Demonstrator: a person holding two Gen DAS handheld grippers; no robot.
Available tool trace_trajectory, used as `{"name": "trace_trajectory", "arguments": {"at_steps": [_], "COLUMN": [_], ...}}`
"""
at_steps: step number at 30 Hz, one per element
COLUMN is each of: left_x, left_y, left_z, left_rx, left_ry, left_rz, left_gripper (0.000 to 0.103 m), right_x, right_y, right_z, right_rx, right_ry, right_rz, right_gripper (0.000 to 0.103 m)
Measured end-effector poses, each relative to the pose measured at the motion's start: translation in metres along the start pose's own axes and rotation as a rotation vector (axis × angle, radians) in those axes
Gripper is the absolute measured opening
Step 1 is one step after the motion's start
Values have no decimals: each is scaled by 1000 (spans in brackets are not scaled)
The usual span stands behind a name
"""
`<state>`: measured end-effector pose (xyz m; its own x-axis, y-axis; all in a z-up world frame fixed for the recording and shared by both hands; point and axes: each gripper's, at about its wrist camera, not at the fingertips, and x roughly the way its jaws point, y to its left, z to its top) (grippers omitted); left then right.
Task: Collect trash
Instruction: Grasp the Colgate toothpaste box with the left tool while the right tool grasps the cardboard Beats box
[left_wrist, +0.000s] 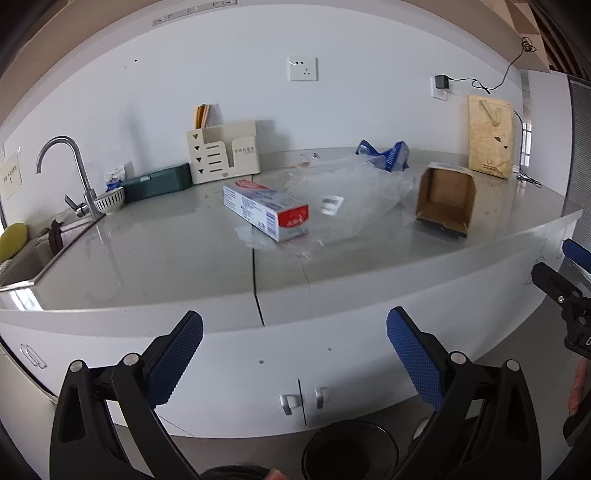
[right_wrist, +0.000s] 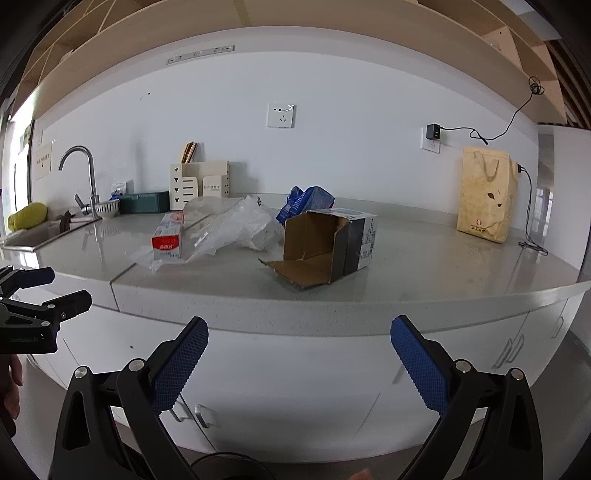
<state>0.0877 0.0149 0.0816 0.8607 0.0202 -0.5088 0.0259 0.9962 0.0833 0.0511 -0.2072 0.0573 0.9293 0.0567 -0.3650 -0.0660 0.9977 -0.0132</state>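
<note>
At the far left of the left wrist view a sink (left_wrist: 22, 266) and tap (left_wrist: 74, 173) are seen, with a bowl (left_wrist: 110, 202) and green tray (left_wrist: 159, 182) beside them; these are judged not to be trash and could be swept up by mistake. In the middle of the counter (left_wrist: 147, 266) lies the toothpaste box (left_wrist: 267, 212), resting on a clear plastic bag (left_wrist: 354, 188), so the box could be dragged or tipped off the edge if the bag is pulled first. Behind it a blue wrapper (left_wrist: 386, 155) is crumpled, and to the right an open cardboard box (left_wrist: 445, 199) lies on its side; its loose flap could fold under a pinch. At lower centre a dark bin (left_wrist: 351, 448) is partly seen. The left gripper (left_wrist: 295, 354) and right gripper (right_wrist: 299, 358) are both held spread wide, empty, short of the counter.
</note>
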Motion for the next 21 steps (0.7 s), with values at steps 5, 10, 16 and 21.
{"name": "trace_trajectory", "arguments": {"at_steps": [5,10,16,21], "left_x": [56,131,200,231], "left_y": [16,37,51,58], "left_z": [60,120,142,146], "left_rx": [2,-37,-93,-122], "left_ry": [69,194,338,407], "left_rz": [66,93,117,135], "left_gripper": [99,99,99,100], "right_x": [52,110,150,168], "right_y": [-14,-23,-30,-36], "right_z": [33,54,68,68], "right_rx": [80,90,96,128], "right_ry": [26,74,92,110], "right_rz": [-46,-114,-194,-211], "right_gripper": [100,100,100,100]}}
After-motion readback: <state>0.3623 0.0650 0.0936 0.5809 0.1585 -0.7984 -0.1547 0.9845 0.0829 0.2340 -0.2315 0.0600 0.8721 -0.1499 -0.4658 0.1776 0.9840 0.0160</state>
